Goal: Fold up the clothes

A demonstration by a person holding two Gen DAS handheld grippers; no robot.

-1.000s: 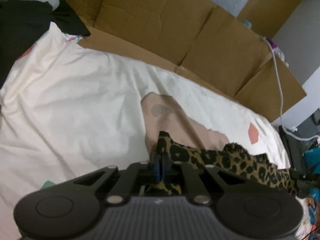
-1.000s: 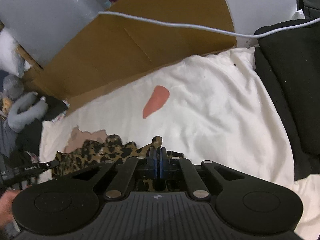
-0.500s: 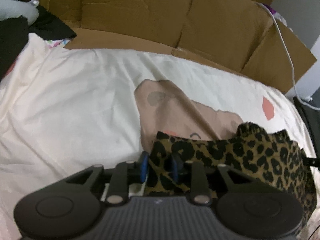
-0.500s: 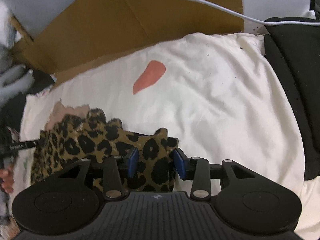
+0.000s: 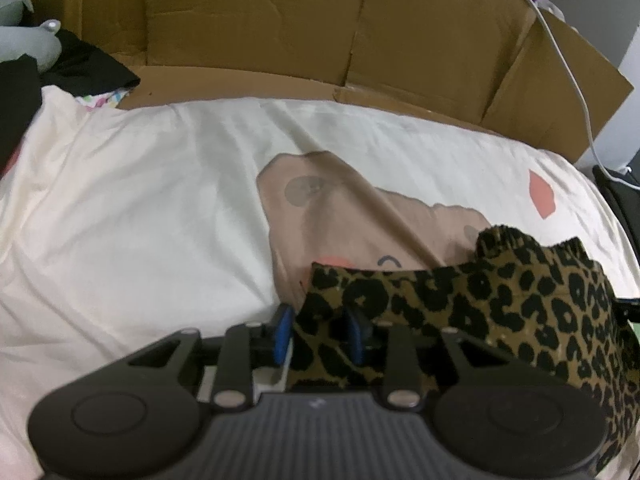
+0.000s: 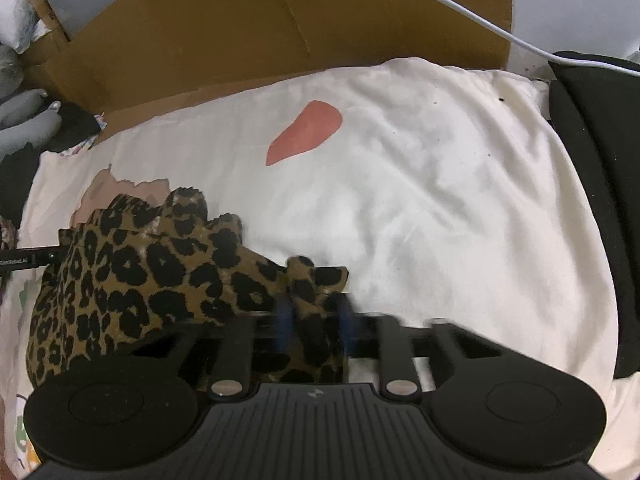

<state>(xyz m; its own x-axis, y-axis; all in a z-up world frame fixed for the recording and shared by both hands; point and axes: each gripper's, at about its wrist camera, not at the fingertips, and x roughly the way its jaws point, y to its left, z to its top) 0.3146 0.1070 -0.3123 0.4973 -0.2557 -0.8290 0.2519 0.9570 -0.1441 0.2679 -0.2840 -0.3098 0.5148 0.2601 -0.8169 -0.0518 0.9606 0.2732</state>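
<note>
A leopard-print garment (image 5: 500, 300) lies bunched on the cream bed sheet (image 5: 140, 220), over a printed beige figure. My left gripper (image 5: 318, 334) straddles the garment's left corner. Its blue pads stand apart, and the jaws are opening with the cloth loose between them. In the right wrist view the same garment (image 6: 140, 280) spreads to the left. My right gripper (image 6: 314, 320) is at its right corner, where the blurred pads are closing around a fold of the print. A black finger of the left gripper (image 6: 24, 260) shows at the far left edge.
Flattened cardboard (image 5: 280, 32) walls the far side of the bed, with a white cable (image 6: 460, 12) draped over it. Black cloth (image 6: 600, 160) lies along the right edge. More black cloth (image 5: 80, 68) and a grey plush toy (image 5: 24, 44) sit at the left.
Both grippers, shut on the garment's edge a second ago, came down toward the sheet and spread their pads. The right pads then narrowed again. The garment now rests on the bed.
</note>
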